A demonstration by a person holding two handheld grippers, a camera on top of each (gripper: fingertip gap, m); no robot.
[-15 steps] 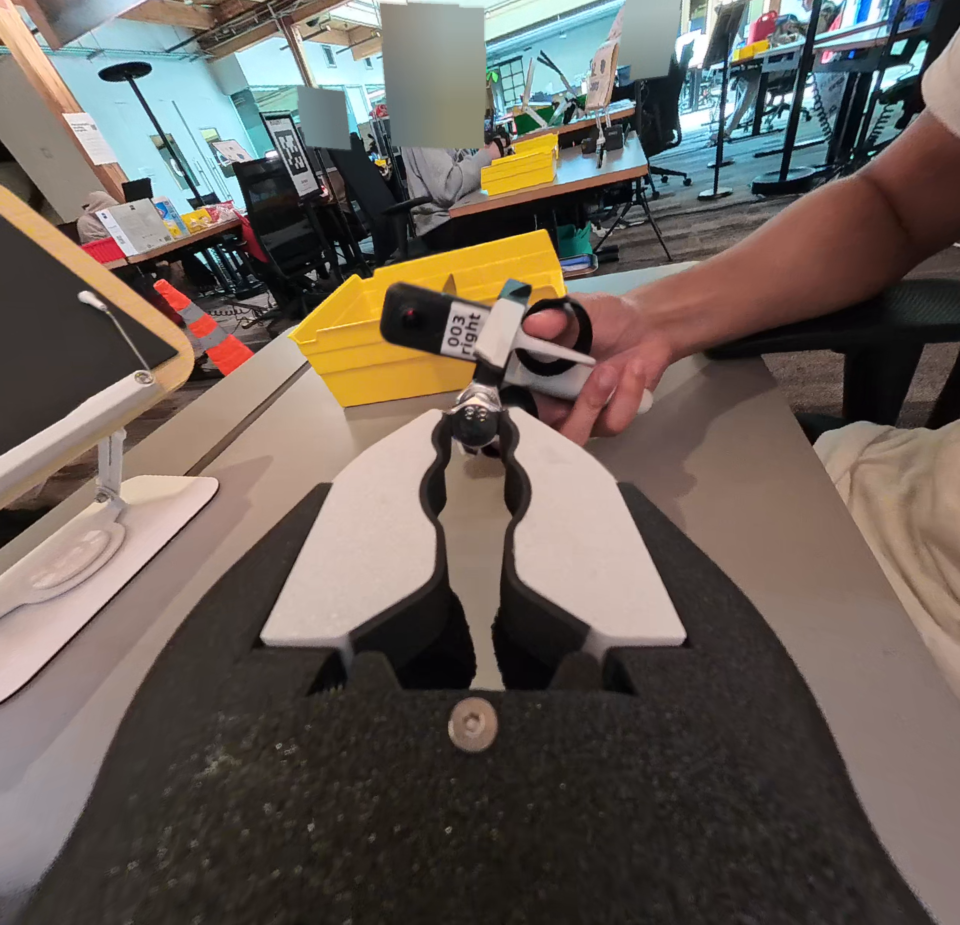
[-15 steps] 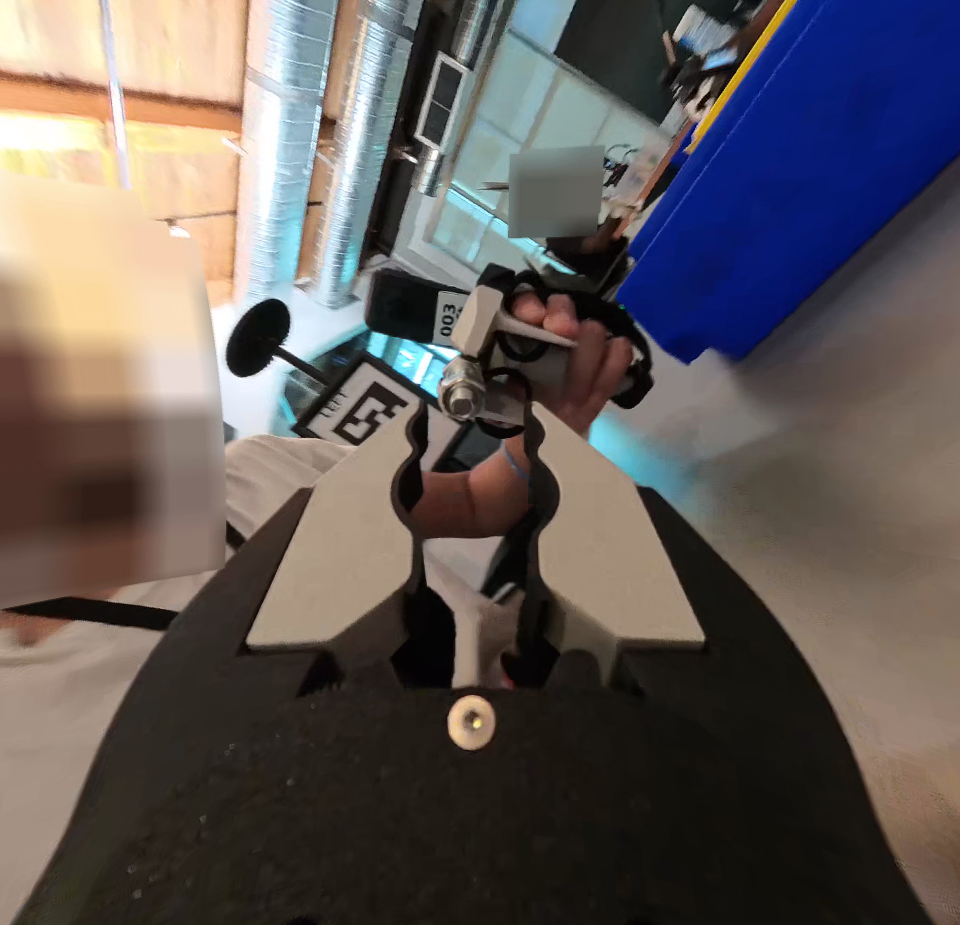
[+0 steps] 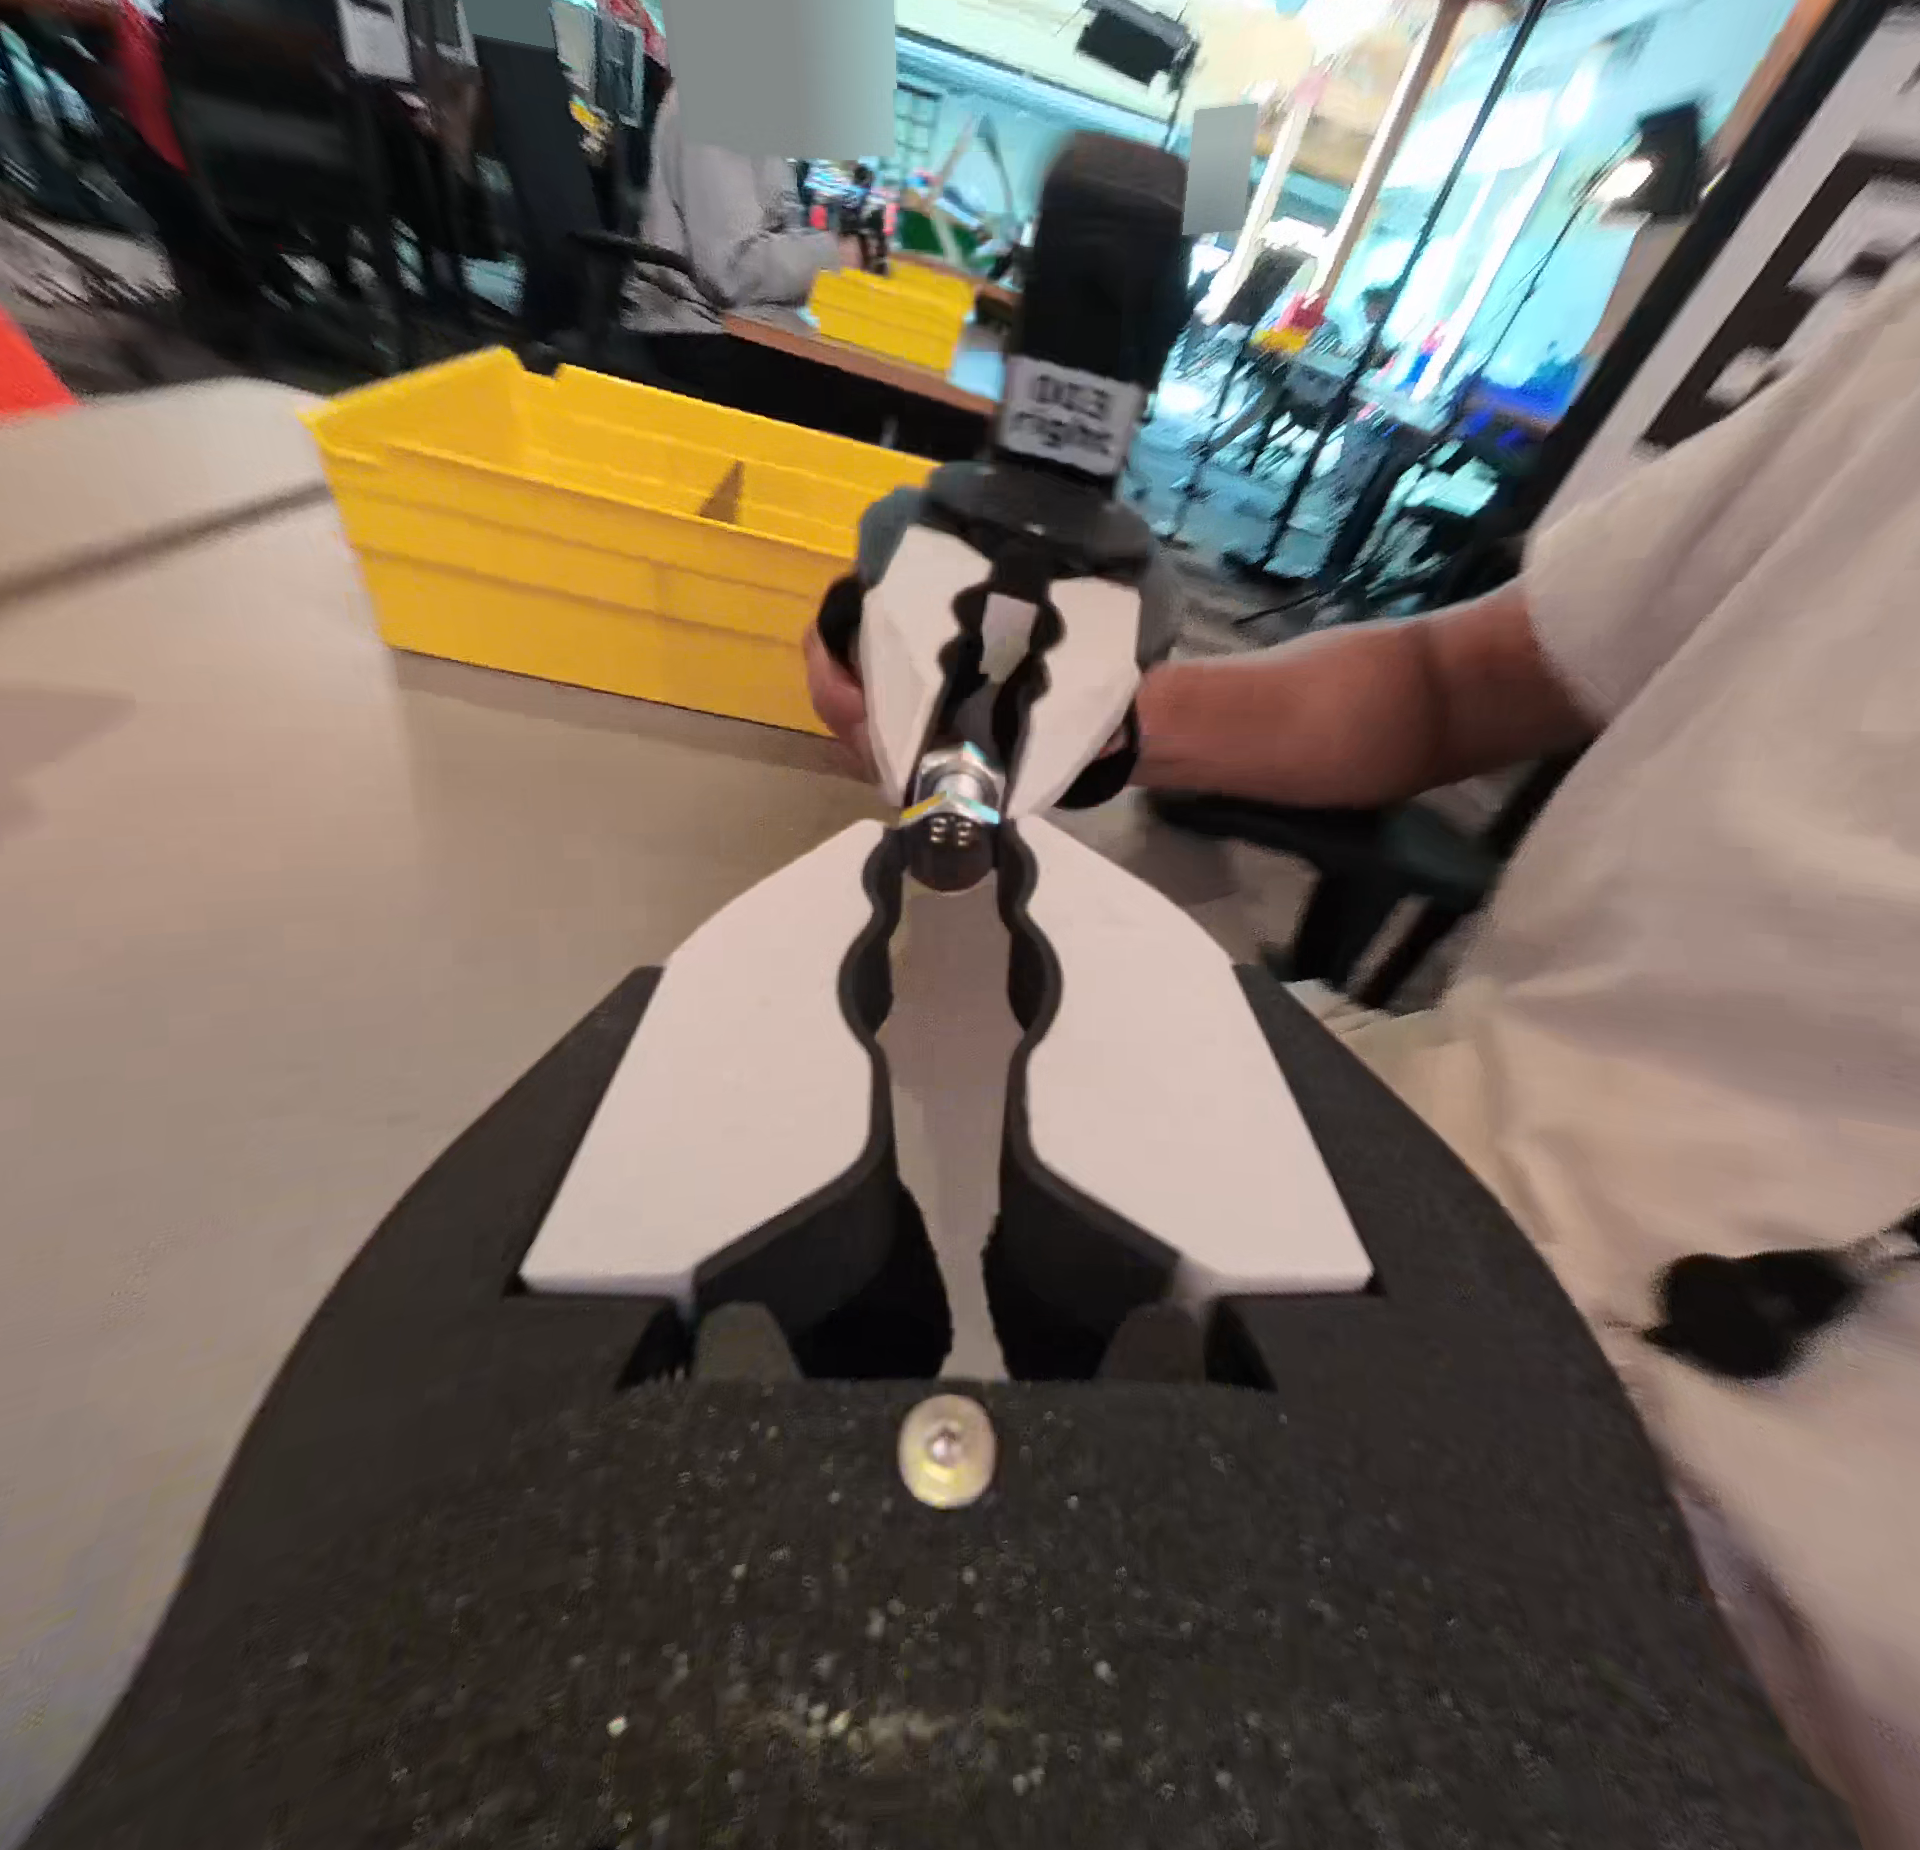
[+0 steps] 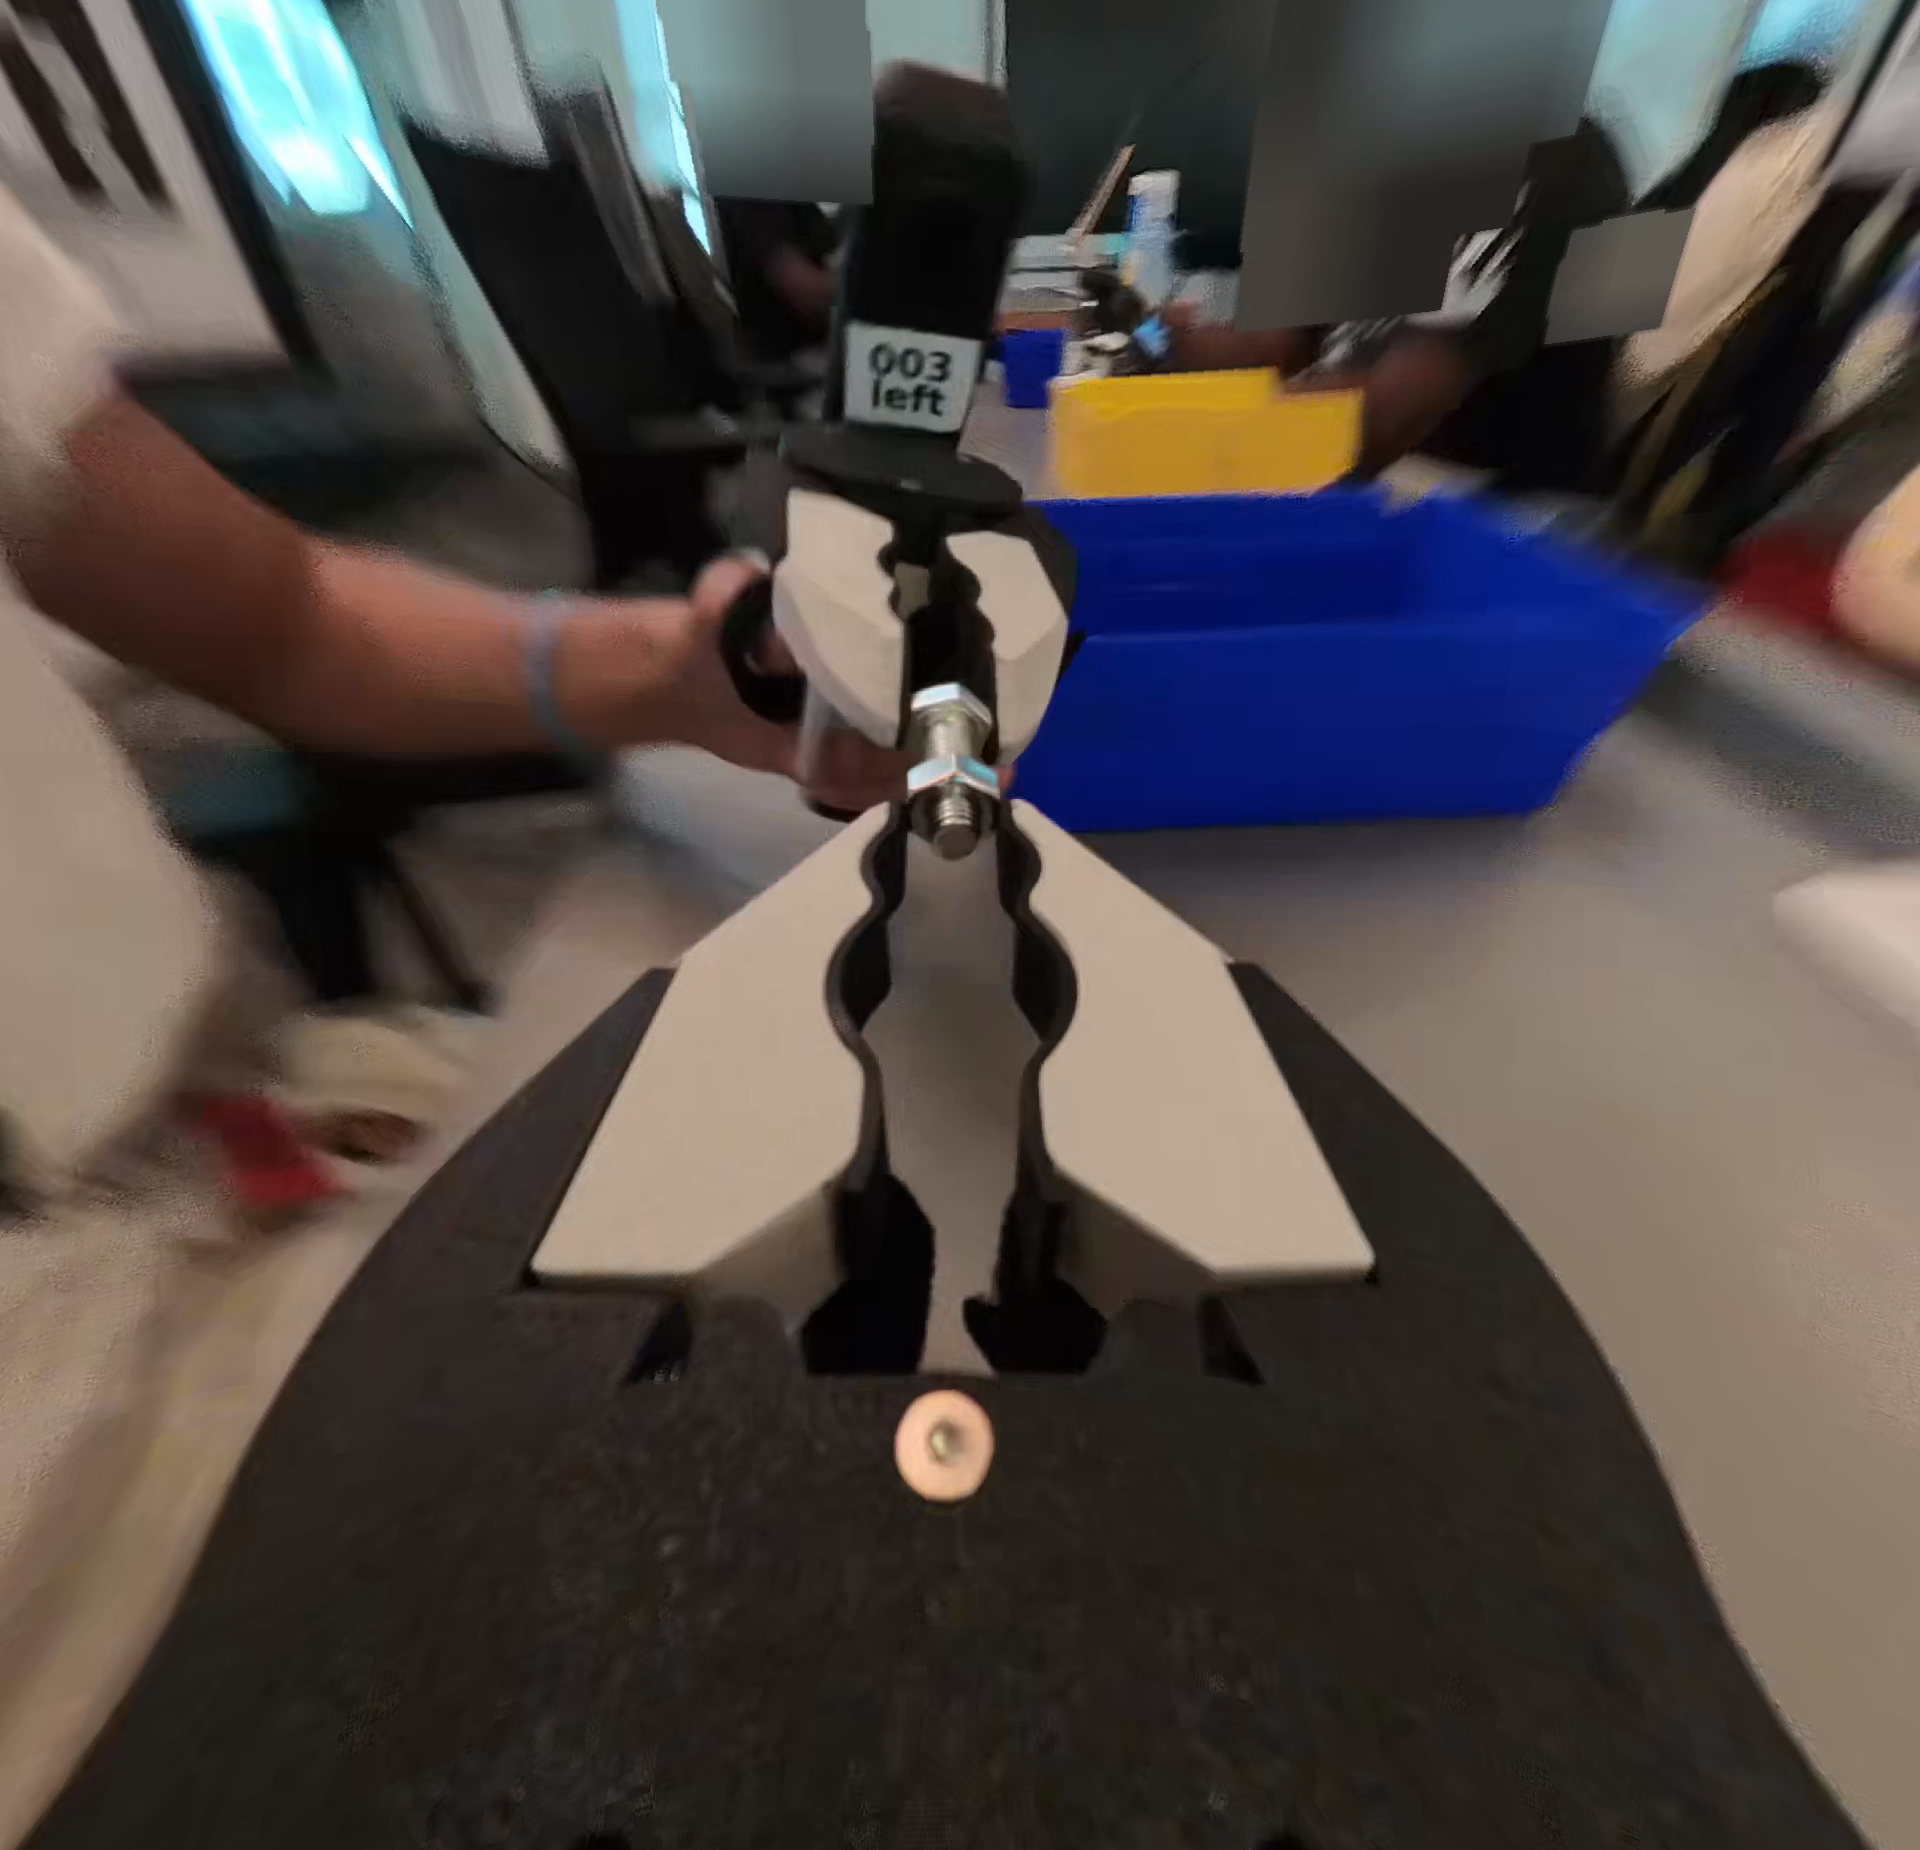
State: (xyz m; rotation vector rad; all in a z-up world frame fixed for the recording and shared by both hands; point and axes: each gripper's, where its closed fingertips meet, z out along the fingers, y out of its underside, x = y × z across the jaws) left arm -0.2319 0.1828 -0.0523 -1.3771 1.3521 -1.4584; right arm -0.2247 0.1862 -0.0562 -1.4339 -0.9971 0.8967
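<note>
Two claws meet tip to tip above the grey worktop (image 3: 312, 865). Left claw (image 3: 948, 844) clamps the silver steel bolt's (image 4: 940, 751) head; right claw (image 4: 948, 824) clamps its threaded end beside the hex nut (image 4: 951, 774). Small, rigid, slick; better gripped on the flats.

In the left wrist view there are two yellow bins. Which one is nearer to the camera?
The large yellow bin with a divider inside, on the near table; the other yellow bin sits on a desk far behind.

two handheld grippers with white fingers (image 3: 948, 844) (image 4: 948, 824) | one silver threaded bolt (image 4: 943, 761) | one silver hex nut (image 4: 951, 774) | two yellow plastic bins (image 3: 582, 553) (image 3: 883, 314) | one blue plastic bin (image 4: 1330, 657)
</note>
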